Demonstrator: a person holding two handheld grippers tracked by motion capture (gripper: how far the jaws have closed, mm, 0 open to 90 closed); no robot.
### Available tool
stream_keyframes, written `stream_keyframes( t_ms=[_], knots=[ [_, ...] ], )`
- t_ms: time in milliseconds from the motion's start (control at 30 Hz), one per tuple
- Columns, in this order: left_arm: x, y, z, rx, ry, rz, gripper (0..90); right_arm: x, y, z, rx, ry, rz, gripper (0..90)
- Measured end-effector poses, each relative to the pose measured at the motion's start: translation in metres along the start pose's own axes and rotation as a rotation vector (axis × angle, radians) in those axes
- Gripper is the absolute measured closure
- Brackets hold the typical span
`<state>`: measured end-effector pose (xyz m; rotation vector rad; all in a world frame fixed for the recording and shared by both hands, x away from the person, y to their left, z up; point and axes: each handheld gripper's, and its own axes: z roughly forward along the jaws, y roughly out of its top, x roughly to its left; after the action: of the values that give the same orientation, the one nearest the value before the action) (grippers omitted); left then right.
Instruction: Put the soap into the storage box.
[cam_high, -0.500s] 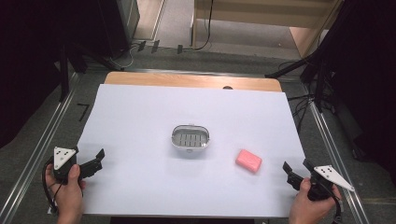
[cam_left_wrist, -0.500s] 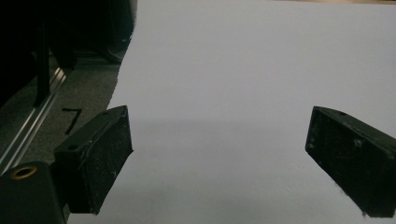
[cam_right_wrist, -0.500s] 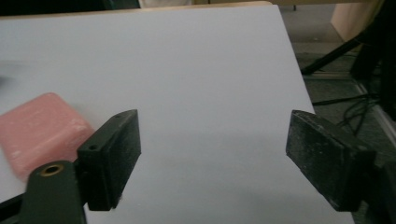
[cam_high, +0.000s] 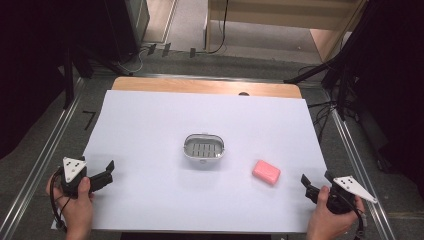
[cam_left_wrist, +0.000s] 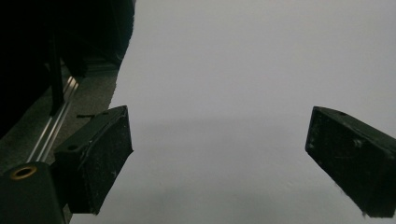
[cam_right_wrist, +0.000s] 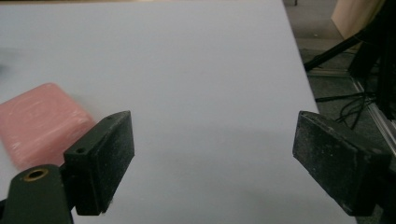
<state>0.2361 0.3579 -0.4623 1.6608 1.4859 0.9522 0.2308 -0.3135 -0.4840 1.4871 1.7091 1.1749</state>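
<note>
High view: the oval metal soap dish with a slotted insert (cam_high: 203, 147) sits near the middle of the white-covered surface (cam_high: 150, 130), and nothing lies in it. The pink rectangular bar of soap (cam_high: 266, 172) rests flat on the surface, to the right of the dish and a little nearer the person, apart from it with bare white between them. Judging by this layout, the work in hand is putting the soap into the dish, and none of it is done yet: the bar is untouched and the dish is unfilled.

The right gripper (cam_high: 316, 187) is held at the near right edge, on the far side of the soap from the dish, close to the bar but not touching it. In the right gripper view its jaws stand spread wide with nothing between them, and the soap (cam_right_wrist: 39, 122) lies off to the left of the left jaw, not lined up in the gap. The left gripper (cam_high: 102, 175) waits well to the left of the dish, near the surface's near left edge; the left gripper view shows its jaws spread too, over bare white.

Left to do, as I judge it: line up on the bar, grasp it, carry it over and set it in the dish.
</note>
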Motion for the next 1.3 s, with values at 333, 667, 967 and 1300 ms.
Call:
stream_keyframes(
  t_ms=[333,667,967,1300],
  knots=[
    [-0.005,0.0,0.002,0.014,0.016,0.047,7.9,0.027,0.023,0.007,0.159,0.097,-0.201,17.5],
    [-0.007,0.0,0.002,0.022,0.013,0.064,7.9,0.039,0.045,0.021,0.316,0.196,-0.305,14.0],
    [-0.007,0.0,0.003,0.026,0.015,0.069,7.9,0.052,0.057,0.035,0.443,0.251,-0.407,14.2],
    [-0.008,0.0,0.002,0.02,0.012,0.08,7.9,0.072,0.075,0.046,0.534,0.319,-0.541,14.7]
  ],
)
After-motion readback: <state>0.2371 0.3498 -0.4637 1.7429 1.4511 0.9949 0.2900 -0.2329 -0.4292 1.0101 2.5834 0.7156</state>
